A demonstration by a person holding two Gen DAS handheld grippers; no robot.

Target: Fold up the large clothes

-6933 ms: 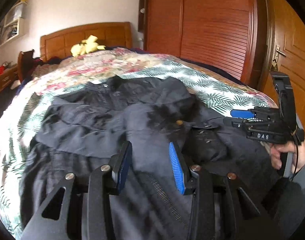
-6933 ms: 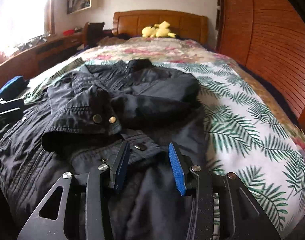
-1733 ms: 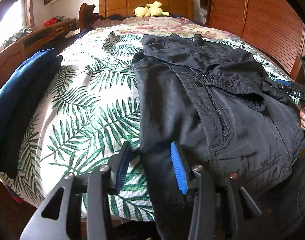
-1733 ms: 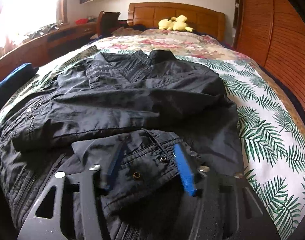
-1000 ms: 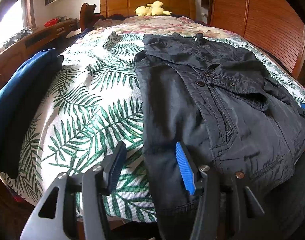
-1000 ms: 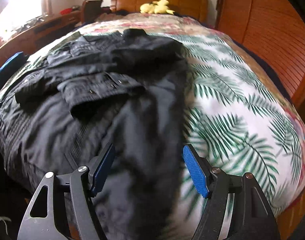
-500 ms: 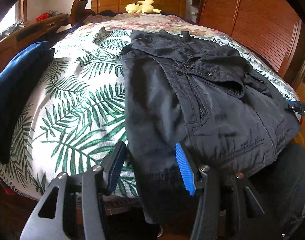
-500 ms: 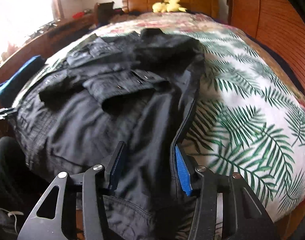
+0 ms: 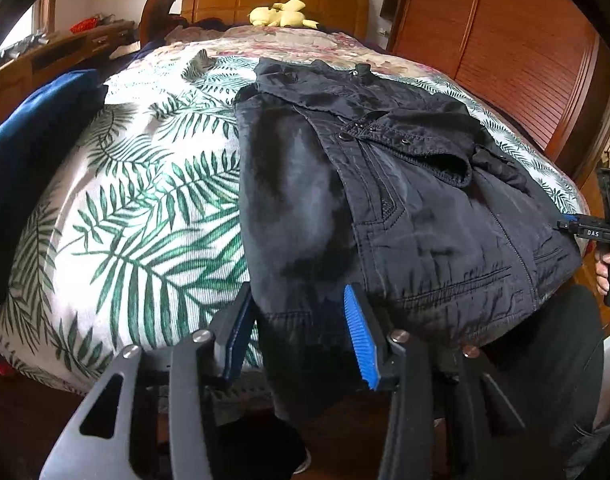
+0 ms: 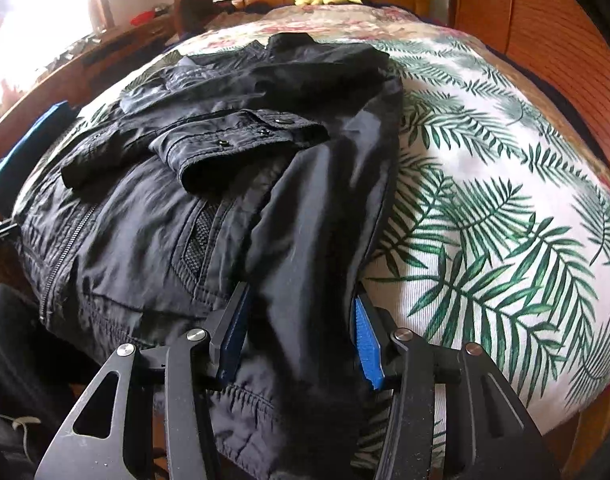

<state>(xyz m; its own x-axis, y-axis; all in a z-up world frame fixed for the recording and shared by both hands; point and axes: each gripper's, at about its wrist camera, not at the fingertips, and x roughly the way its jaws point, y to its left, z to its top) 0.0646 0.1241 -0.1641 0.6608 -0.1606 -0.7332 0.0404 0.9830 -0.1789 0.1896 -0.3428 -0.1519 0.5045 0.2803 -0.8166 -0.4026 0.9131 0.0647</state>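
Jacket, black and zipped, lies on the leaf-print bedspread with both sleeves folded across its chest and its hem hanging over the foot of the bed. We have the left tool astride the hem's left corner, jaws closing with the cloth between them (whether the pads press yet, we cannot tell). Our right tool sits at the hem's right corner, blue pads against a thick fold of fabric, gripping it.
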